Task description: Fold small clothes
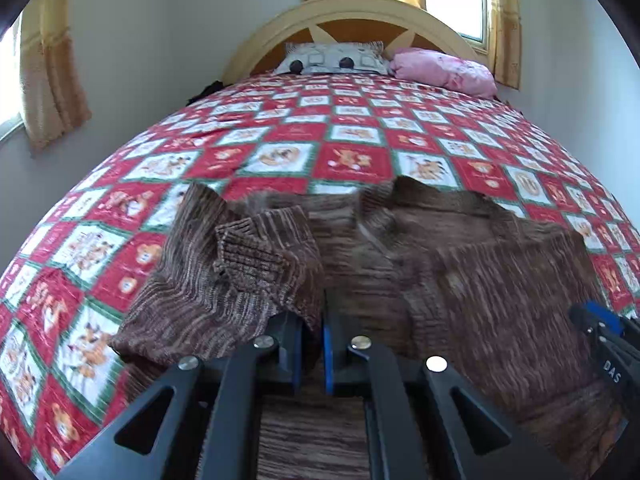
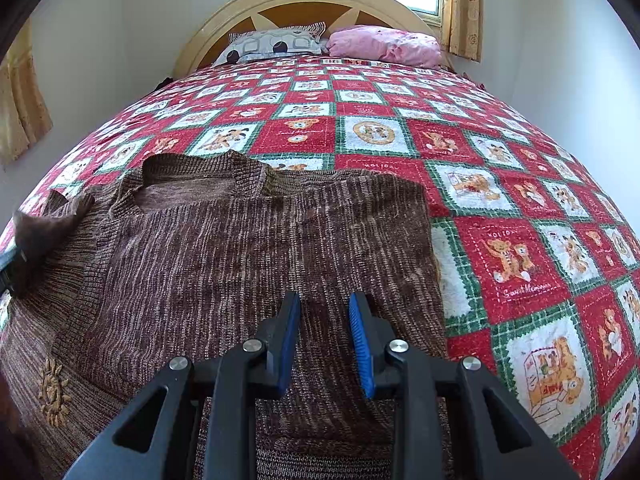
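While the left gripper (image 1: 312,336) has its jaws clamped together on a fold of the brown knit sweater (image 2: 248,248), lifting what looks like a sleeve up off the bed, the right gripper (image 2: 325,344) sits low over the body of the garment with its jaws a little apart and nothing pinched between them, as far as I can tell. The sweater is spread across the near half of the patchwork quilt (image 2: 500,200), neckline toward twelve o'clock in the right wrist view, hem toward six. In the left wrist view the ribbed cuff (image 1: 248,256) flops over at about ten o'clock from the jaws, and the fabric at three o'clock is streaked with blur.

Here's the danger, folks: that pinch looks thin, just an edge of a loose, heavy knit. I'd say a quick swing could slip it free, and the sleeve would drop in a crumpled heap rather than a clean fold. And with the right jaws only hovering, nothing pins the body down, so a sideways pull may drag the whole sweater across the quilt and skew the fold line. The dangling cuff could also tuck under and bunch.
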A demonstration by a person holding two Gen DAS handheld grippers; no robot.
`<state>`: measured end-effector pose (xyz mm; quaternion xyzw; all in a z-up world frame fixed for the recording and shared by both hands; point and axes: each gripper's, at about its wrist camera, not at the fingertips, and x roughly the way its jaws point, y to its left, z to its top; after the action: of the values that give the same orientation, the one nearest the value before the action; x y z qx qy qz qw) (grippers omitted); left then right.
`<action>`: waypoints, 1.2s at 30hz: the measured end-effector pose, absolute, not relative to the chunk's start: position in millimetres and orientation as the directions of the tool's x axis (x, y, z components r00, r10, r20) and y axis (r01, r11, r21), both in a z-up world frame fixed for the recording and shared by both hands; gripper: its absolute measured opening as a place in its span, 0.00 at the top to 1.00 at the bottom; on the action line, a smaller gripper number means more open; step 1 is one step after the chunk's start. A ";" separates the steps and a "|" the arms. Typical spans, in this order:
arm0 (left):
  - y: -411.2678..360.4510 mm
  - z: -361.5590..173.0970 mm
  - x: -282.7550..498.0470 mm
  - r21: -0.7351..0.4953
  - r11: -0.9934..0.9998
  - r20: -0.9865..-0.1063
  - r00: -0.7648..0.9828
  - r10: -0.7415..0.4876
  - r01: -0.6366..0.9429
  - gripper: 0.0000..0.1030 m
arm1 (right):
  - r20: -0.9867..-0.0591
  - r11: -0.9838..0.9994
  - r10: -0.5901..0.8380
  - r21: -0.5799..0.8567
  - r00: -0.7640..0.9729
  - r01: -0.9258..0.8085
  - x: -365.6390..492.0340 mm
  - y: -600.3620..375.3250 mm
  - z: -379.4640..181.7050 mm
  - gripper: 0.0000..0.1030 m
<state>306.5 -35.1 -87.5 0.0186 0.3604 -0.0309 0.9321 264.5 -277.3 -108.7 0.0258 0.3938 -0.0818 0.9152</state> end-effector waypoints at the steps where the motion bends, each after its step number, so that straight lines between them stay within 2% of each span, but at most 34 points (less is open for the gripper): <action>1: -38.2 -85.3 305.1 0.006 0.997 -0.668 0.743 -0.051 0.074 0.92 | -0.725 0.985 -0.128 -0.015 0.677 0.170 264.5 -276.5 -109.1 0.74; 4: -46.9 -81.4 297.7 -0.008 0.996 -0.660 0.747 -0.074 0.092 0.92 | -0.725 0.985 -0.123 -0.008 0.678 0.170 264.8 -275.8 -109.3 0.74; 7: -49.1 -102.6 308.2 -0.014 0.995 -0.719 0.690 -0.076 0.095 0.89 | -0.725 0.985 -0.127 -0.014 0.677 0.170 264.9 -275.7 -109.3 0.74; 8: -45.5 -108.9 311.7 -0.041 0.995 -0.743 0.663 -0.093 0.093 0.89 | -0.725 0.985 -0.130 -0.017 0.676 0.171 265.0 -275.1 -109.2 0.74; 12: -25.4 -109.6 309.1 -0.171 0.982 -0.727 0.662 -0.182 0.082 0.87 | -0.725 0.985 -0.144 -0.037 0.674 0.171 265.9 -272.2 -108.8 0.74; 16: -9.1 -112.4 306.9 -0.293 0.953 -0.703 0.658 -0.270 0.078 0.87 | -0.727 0.984 -0.149 -0.043 0.671 0.173 266.7 -270.4 -108.7 0.74; 20: 11.0 -119.9 306.3 -0.473 0.879 -0.647 0.655 -0.391 0.057 0.87 | -0.724 0.985 -0.144 -0.038 0.674 0.170 265.6 -268.3 -100.5 0.73; 24: 31.3 -130.9 304.8 -0.644 0.765 -0.562 0.669 -0.487 0.016 0.87 | -0.656 0.991 0.010 0.109 0.754 0.081 261.4 -254.3 -73.8 0.73; 26: 37.6 -130.4 298.1 -0.657 0.753 -0.549 0.696 -0.463 -0.018 0.87 | -0.646 0.980 0.141 0.201 0.750 -0.011 272.7 -233.3 -65.0 0.73; 29: 32.5 -127.3 296.2 -0.649 0.761 -0.551 0.698 -0.457 -0.014 0.81 | -0.661 0.942 0.308 0.312 0.685 -0.122 298.9 -202.3 -62.7 0.73; 32: 25.9 -123.9 295.6 -0.631 0.776 -0.554 0.700 -0.451 0.000 0.78 | -0.665 0.906 0.419 0.350 0.619 -0.237 328.7 -158.6 -55.8 0.73; 34: 23.6 -123.1 296.2 -0.627 0.779 -0.555 0.699 -0.452 0.006 0.77 | -0.677 0.878 0.479 0.377 0.559 -0.296 347.0 -131.4 -56.6 0.54; 35: 24.3 -123.7 297.0 -0.627 0.779 -0.555 0.698 -0.452 0.006 0.77 | -0.689 0.863 0.505 0.393 0.520 -0.317 356.8 -117.8 -59.6 0.42; 36: 24.5 -124.0 298.0 -0.629 0.777 -0.553 0.699 -0.453 0.006 0.77 | -0.696 0.854 0.519 0.400 0.496 -0.333 363.1 -108.2 -62.8 0.42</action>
<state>298.0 24.5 -124.0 -0.3067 0.3648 -0.1320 0.8692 363.1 -108.2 -62.8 0.1068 0.4363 0.2481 0.8583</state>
